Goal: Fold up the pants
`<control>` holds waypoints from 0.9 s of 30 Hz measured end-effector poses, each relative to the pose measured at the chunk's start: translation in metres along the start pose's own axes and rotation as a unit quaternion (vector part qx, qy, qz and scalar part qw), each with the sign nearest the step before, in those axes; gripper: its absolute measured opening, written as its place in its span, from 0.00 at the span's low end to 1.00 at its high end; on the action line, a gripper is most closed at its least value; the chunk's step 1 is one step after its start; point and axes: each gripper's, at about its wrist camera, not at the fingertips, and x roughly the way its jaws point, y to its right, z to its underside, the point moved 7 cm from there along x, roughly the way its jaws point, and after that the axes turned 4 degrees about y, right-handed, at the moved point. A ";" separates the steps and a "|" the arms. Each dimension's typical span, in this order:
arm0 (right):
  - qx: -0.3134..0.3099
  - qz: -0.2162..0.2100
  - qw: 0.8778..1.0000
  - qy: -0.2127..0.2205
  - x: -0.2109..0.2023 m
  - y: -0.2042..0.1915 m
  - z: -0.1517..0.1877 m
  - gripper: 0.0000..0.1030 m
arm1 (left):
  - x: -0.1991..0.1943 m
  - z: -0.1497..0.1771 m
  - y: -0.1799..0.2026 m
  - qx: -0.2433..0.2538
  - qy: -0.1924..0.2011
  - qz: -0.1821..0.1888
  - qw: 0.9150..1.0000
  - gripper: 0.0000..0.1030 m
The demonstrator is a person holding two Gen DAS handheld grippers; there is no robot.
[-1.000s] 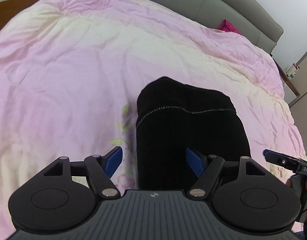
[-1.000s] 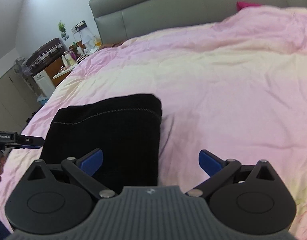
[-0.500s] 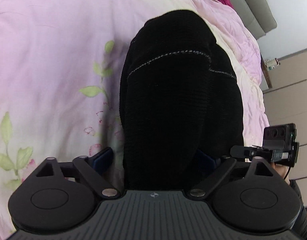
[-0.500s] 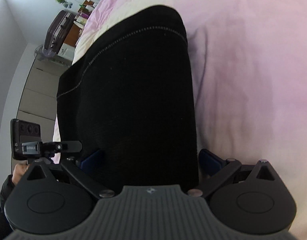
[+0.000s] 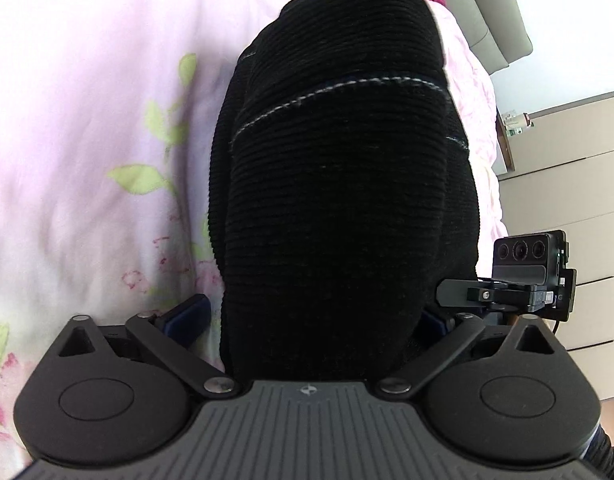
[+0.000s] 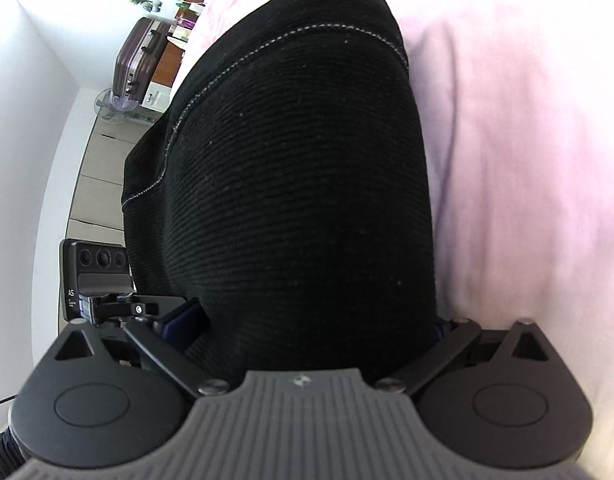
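We're right down on the near edge of the folded black pants (image 5: 339,184), which lie on the pink duvet (image 5: 87,100), with our left gripper (image 5: 315,316) and right gripper (image 6: 307,320) each straddling the thick ribbed bundle, fingers spread wide on either side. The cloth hides the pads, so we can't quite tell if they're biting yet. It looks soft, heavyish and floppy, so we'd pinch every layer at the near corners.
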 end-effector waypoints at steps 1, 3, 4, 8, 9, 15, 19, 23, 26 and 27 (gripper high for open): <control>0.001 -0.004 1.000 0.003 -0.002 0.000 -0.001 0.84 | 0.000 -0.003 0.006 0.004 0.004 0.006 1.000 0.98; 0.005 -0.012 1.000 0.009 -0.005 -0.002 0.000 0.76 | -0.004 -0.003 0.013 0.008 0.008 0.002 1.000 0.91; 0.008 -0.018 1.000 0.013 -0.007 -0.003 0.001 0.70 | -0.006 -0.003 0.016 0.008 0.012 0.002 1.000 0.87; 0.017 -0.041 0.999 0.030 -0.021 -0.010 0.005 0.59 | -0.016 -0.002 0.027 0.012 0.019 0.011 1.000 0.79; 0.018 -0.044 0.998 0.034 -0.024 -0.012 0.006 0.58 | -0.018 -0.002 0.030 0.014 0.021 0.015 1.000 0.78; 0.032 -0.059 0.997 0.048 -0.048 -0.025 0.011 0.55 | -0.030 -0.001 0.044 0.016 0.026 0.043 0.999 0.70; 0.032 -0.062 0.996 0.059 -0.073 -0.032 0.017 0.55 | -0.031 0.006 0.059 0.024 0.022 0.062 0.998 0.70; 0.026 -0.057 0.995 0.075 -0.096 -0.048 0.023 0.55 | -0.032 0.006 0.070 0.036 0.025 0.080 0.996 0.70; 0.020 -0.054 0.995 0.086 -0.113 -0.064 0.029 0.55 | -0.038 0.007 0.077 0.049 0.030 0.091 0.994 0.70; 0.017 -0.054 0.994 0.090 -0.119 -0.070 0.031 0.55 | -0.041 0.008 0.078 0.053 0.032 0.094 0.994 0.70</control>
